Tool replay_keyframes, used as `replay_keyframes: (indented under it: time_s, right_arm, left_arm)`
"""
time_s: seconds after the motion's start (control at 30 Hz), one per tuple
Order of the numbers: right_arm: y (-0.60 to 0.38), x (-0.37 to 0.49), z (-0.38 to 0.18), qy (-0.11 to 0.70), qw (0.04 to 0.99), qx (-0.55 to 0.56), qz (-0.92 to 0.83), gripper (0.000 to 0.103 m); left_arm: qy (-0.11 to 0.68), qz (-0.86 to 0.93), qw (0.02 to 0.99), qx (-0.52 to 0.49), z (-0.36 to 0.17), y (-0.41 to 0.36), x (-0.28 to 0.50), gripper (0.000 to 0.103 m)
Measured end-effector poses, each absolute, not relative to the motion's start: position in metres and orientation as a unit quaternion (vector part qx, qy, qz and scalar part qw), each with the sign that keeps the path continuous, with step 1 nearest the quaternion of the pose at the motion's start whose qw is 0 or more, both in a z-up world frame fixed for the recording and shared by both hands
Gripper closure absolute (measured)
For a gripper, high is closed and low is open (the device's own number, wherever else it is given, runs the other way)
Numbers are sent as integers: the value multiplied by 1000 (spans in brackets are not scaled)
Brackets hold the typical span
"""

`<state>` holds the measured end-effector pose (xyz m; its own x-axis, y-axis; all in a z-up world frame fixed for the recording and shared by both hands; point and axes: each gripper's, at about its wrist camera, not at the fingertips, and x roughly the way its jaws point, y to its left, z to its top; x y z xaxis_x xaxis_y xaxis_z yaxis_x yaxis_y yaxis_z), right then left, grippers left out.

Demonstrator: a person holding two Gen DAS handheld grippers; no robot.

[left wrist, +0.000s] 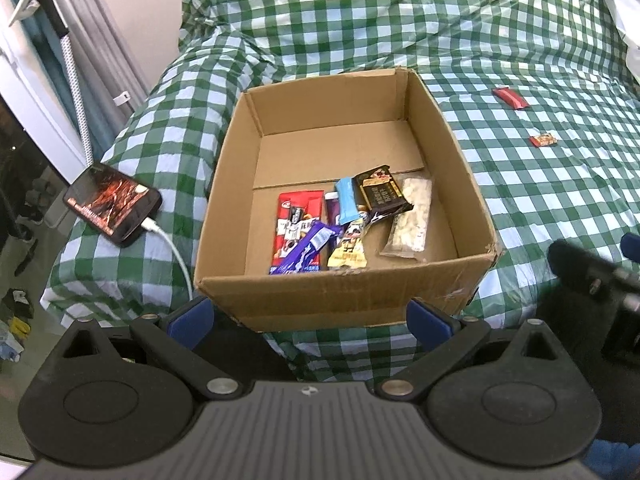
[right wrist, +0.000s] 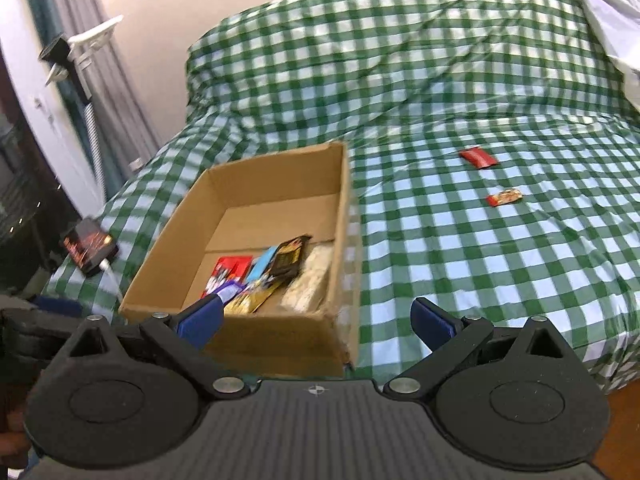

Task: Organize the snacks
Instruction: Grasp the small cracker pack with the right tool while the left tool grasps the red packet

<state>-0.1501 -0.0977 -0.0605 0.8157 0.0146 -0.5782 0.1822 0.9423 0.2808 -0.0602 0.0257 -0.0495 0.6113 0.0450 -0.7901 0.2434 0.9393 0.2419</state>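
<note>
Holding snack bars [left wrist: 344,224]: open cardboard box [left wrist: 320,300].

Bed [left wrist: 500,208] under green-white checked cover; plain pale wall [left wrist: 136,12] behind, grey curtain [left wrist: 100,40] (left side).

Black ribbed gripper [left wrist: 312,320] bodies — blue fingertip pads [left wrist: 191,320], silver pivot screws.

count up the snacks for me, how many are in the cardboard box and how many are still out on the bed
In the cardboard box: 7, as far as the pile shows
Loose on the bed: 2, a red packet and a smaller red packet
Total: 9
</note>
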Motion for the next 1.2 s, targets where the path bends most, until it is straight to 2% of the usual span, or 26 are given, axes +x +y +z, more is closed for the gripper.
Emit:
replay_keyframes:
  time_s: [0.47, 0.77, 1.07, 1.1, 1.17, 1.2]
  right_arm:
    - [-216, -96, -96, 305, 916, 190, -179, 3]
    - [-324, 5, -175, 341, 884, 197, -252, 3]
    - [-383, 116, -247, 369, 871, 184, -269, 2]
    - [-382, 122, -249, 361, 877, 167, -270, 3]
    - [-375, 129, -252, 346, 892, 121, -264, 22]
    - [-372, 128, -253, 337, 899, 103, -261, 38]
  left_arm:
    - [456, -51, 873, 168, -52, -5, -13, 0]
    - [475, -42, 862, 171, -57, -38, 43, 0]
    - [482, -33, 860, 165, -62, -84, 110, 0]
    - [480, -34, 861, 163, -61, -90, 117, 0]
    - [470, -39, 868, 157, -57, -103, 130, 0]
    - [463, -44, 872, 153, -54, -112, 136, 0]
